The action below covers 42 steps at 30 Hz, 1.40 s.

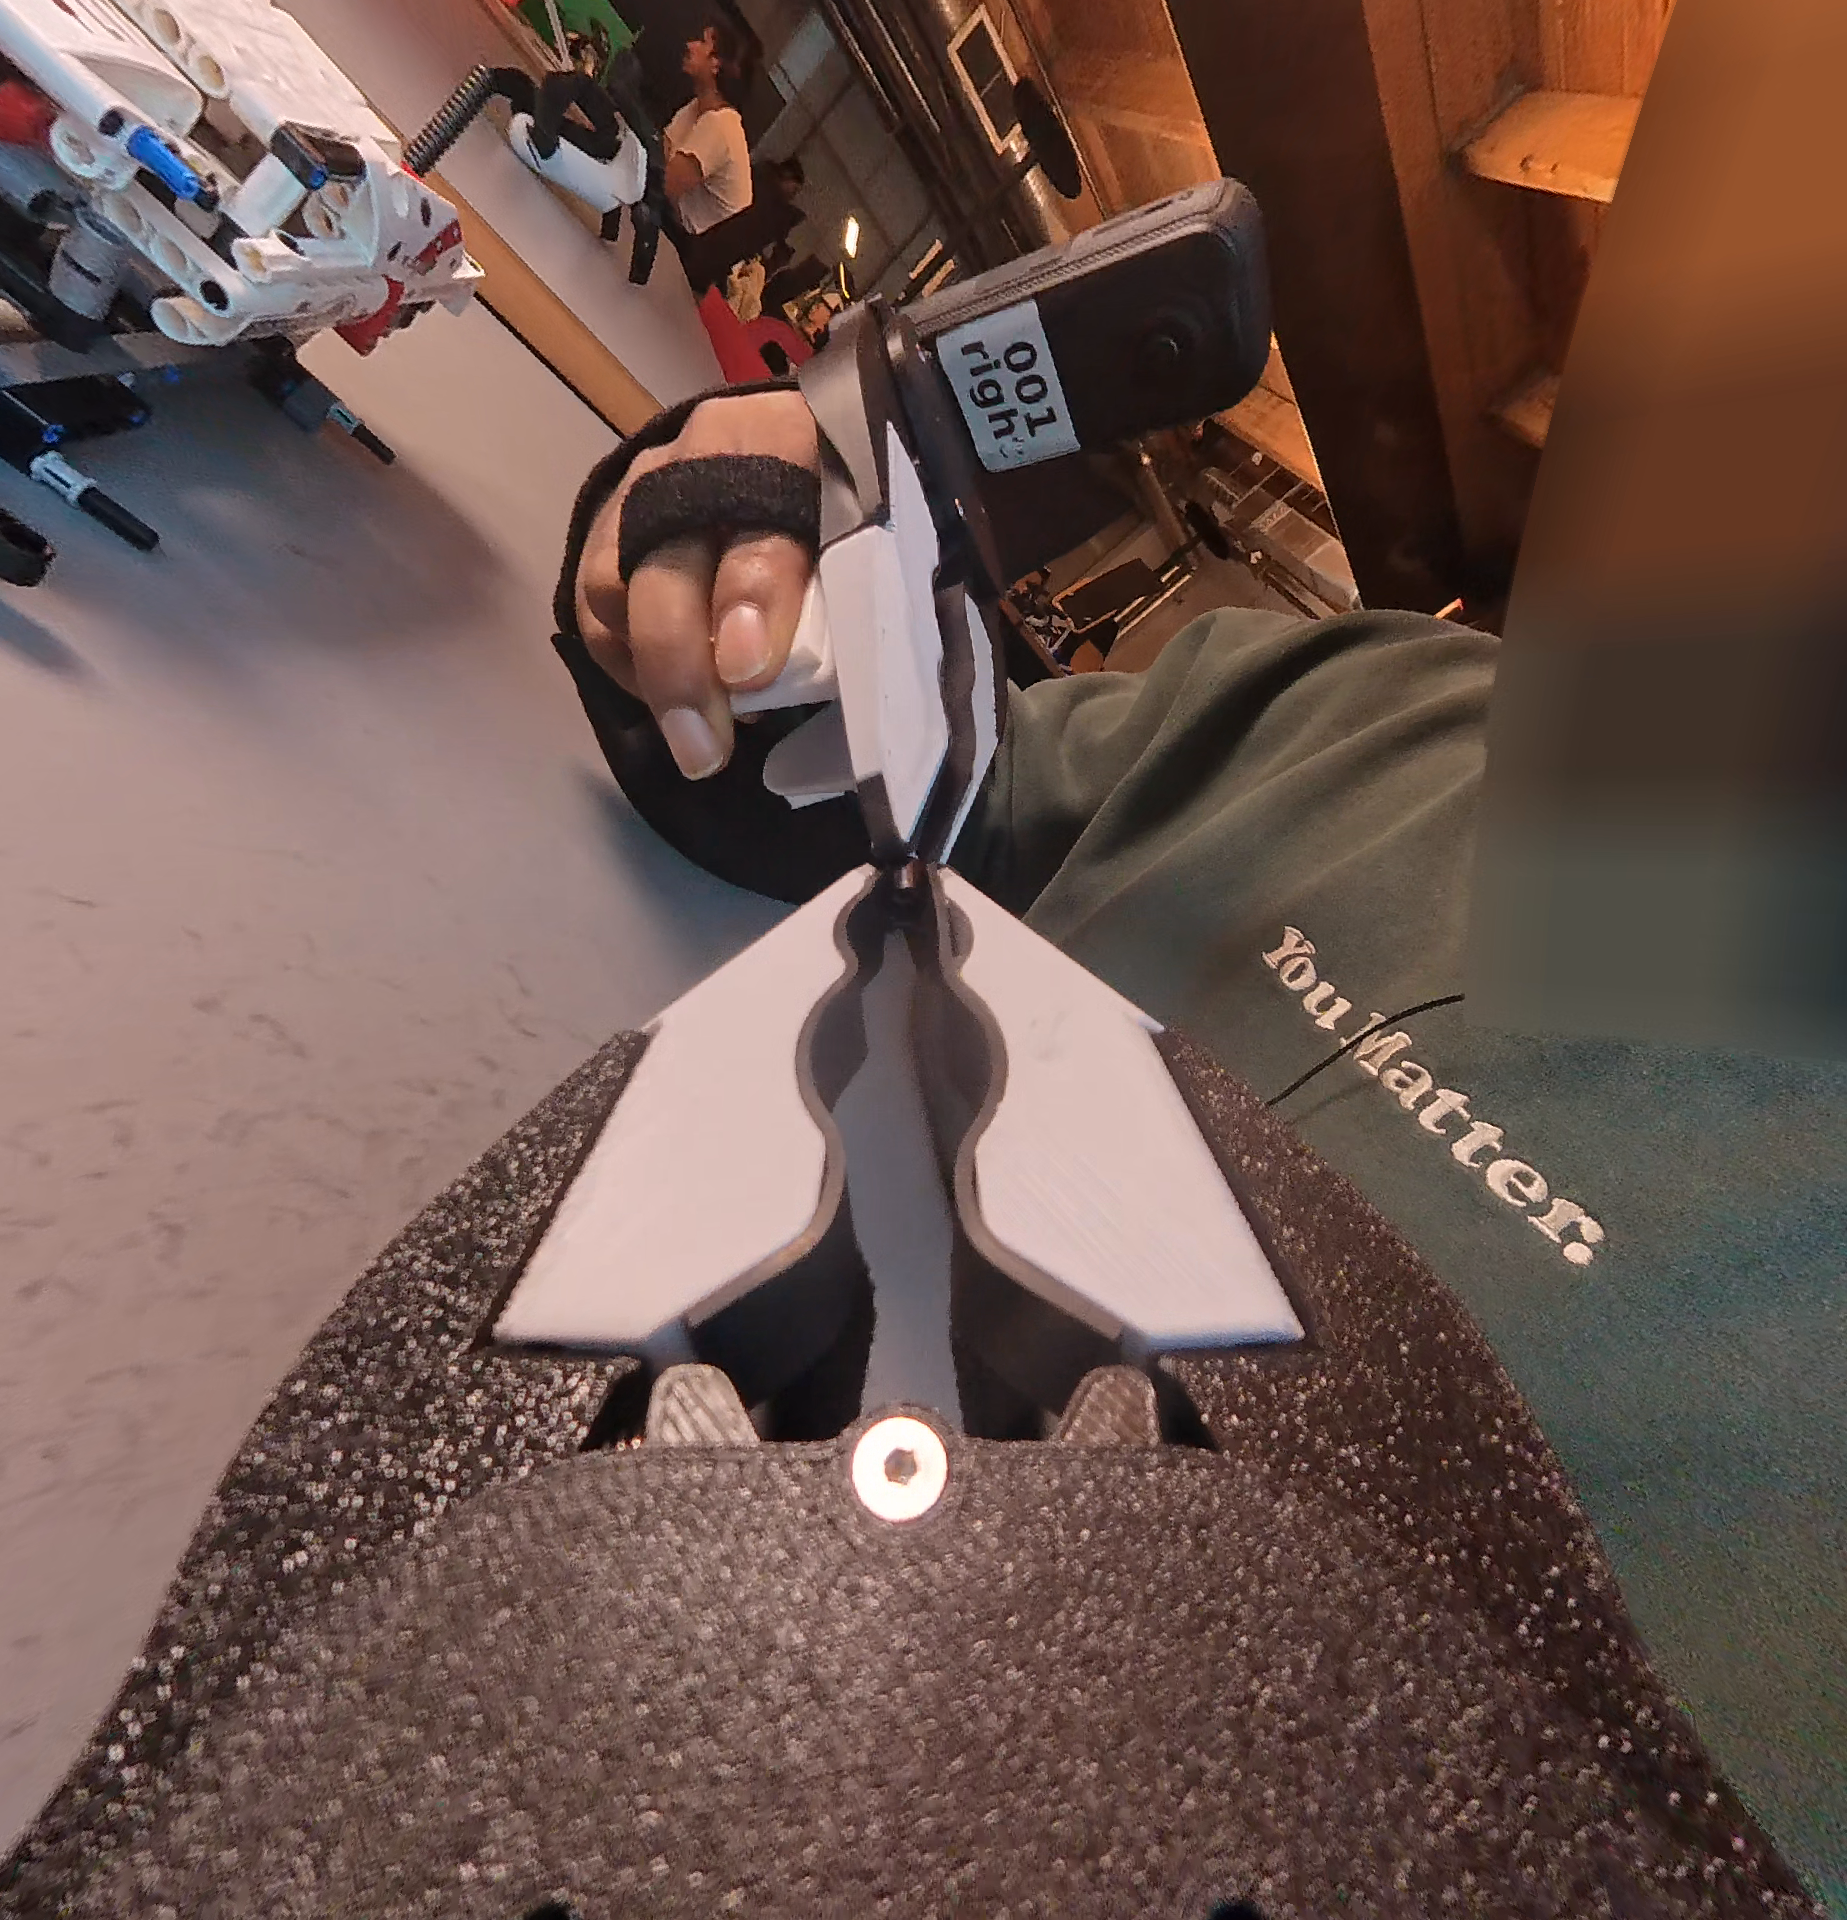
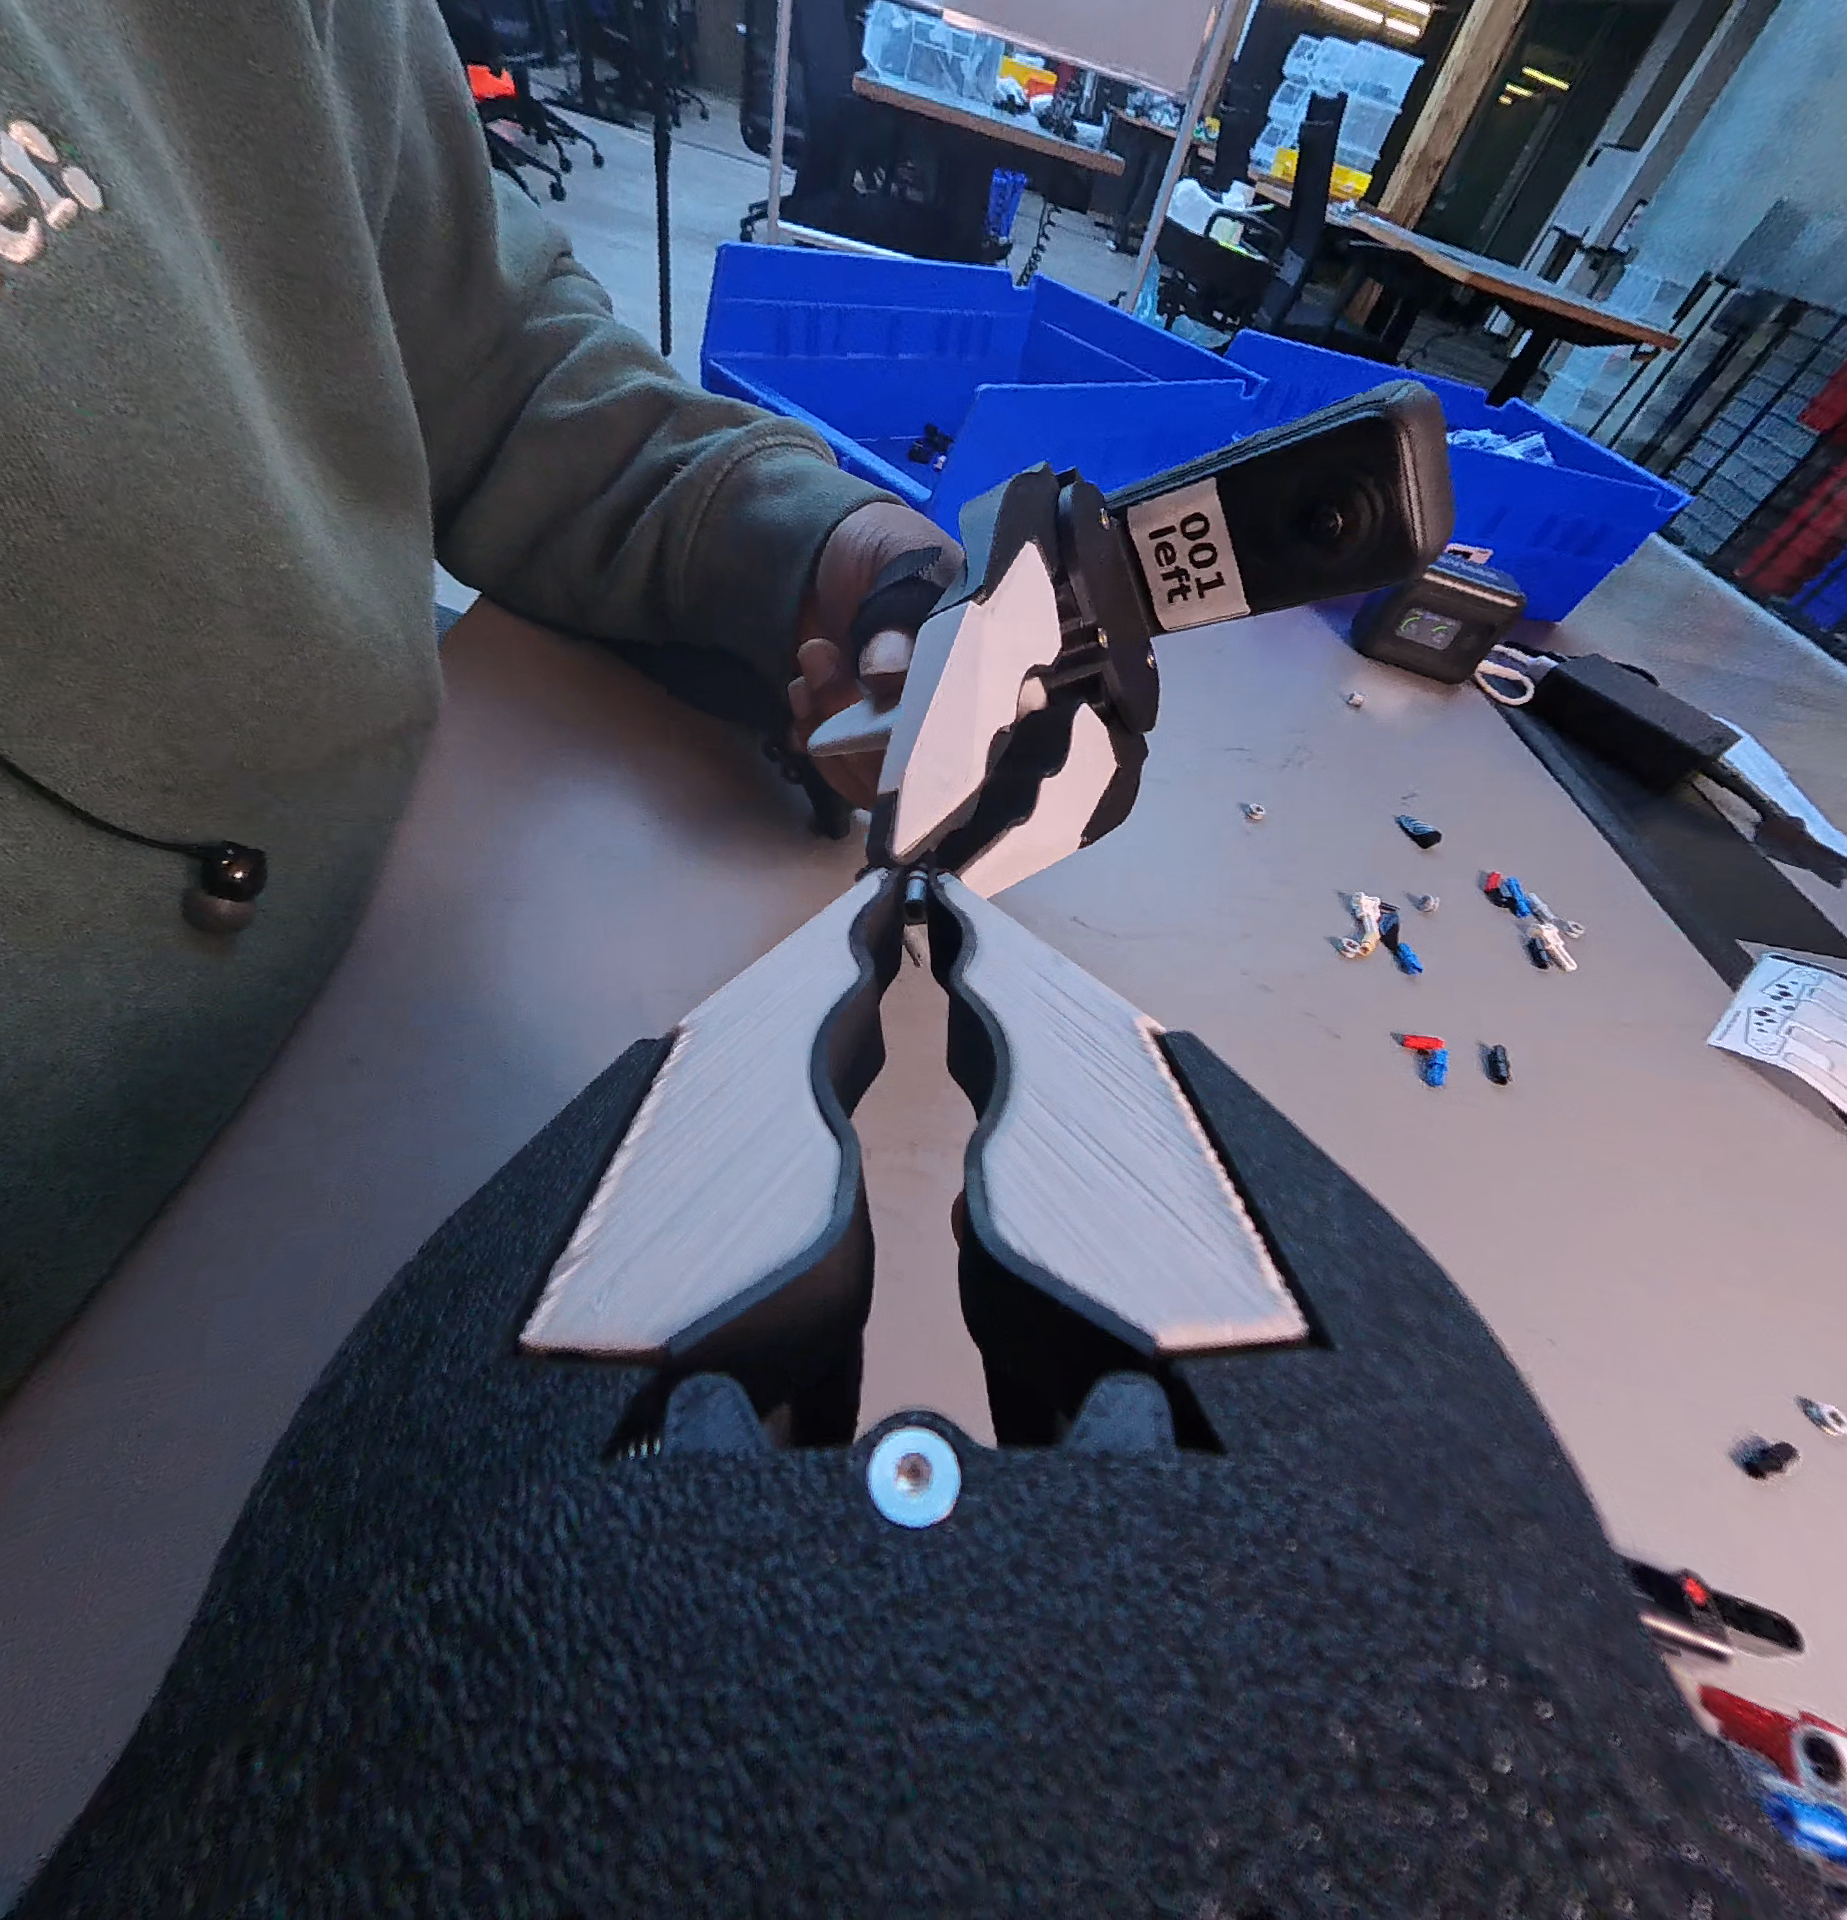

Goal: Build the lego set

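both grippers pinch one small black pin [image 2: 914, 891]

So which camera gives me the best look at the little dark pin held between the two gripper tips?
The right wrist view: the small dark pin shows as a short cylinder at the tips of the right gripper, against the pale table. The left wrist view shows only a dark speck at the left gripper.

Two wrist cameras facing each other closely above the table [image 2: 1262, 748], each looking along its own claw, sharing the meeting tips
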Each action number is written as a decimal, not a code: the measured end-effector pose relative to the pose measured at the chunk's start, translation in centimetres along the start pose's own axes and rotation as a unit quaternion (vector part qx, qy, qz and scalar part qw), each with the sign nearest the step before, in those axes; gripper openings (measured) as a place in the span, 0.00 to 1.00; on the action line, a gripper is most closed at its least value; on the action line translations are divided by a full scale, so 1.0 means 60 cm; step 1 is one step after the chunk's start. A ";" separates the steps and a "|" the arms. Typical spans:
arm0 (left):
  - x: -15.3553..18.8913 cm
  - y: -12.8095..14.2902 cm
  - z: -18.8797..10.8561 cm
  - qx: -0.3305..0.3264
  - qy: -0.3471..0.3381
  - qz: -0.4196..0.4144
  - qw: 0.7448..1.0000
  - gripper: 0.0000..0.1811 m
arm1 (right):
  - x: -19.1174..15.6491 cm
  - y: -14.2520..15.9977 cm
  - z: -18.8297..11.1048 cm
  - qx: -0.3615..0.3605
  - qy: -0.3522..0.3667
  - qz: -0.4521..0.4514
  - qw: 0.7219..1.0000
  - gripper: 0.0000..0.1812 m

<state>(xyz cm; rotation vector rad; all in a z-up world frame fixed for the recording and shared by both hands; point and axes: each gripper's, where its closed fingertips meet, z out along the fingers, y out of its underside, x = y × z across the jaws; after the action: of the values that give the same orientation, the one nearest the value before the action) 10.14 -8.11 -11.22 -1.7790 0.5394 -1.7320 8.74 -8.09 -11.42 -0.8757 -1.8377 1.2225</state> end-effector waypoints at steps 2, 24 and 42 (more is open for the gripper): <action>0.000 -0.008 -0.002 0.008 -0.008 0.008 1.000 0.03 | 0.007 -0.004 -0.002 0.008 0.009 0.011 1.000 0.02; 0.008 -0.013 -0.004 0.019 -0.013 0.020 1.000 0.04 | 0.010 -0.019 -0.013 0.018 0.026 -0.009 0.999 0.02; 0.002 -0.007 0.000 0.015 -0.022 0.016 1.000 0.03 | 0.008 -0.008 -0.011 -0.006 0.022 -0.018 1.000 0.02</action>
<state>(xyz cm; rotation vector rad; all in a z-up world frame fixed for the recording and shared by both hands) 10.08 -7.87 -10.84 -1.7744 0.5179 -1.6667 9.04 -7.56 -10.68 -0.8665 -1.8189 1.1631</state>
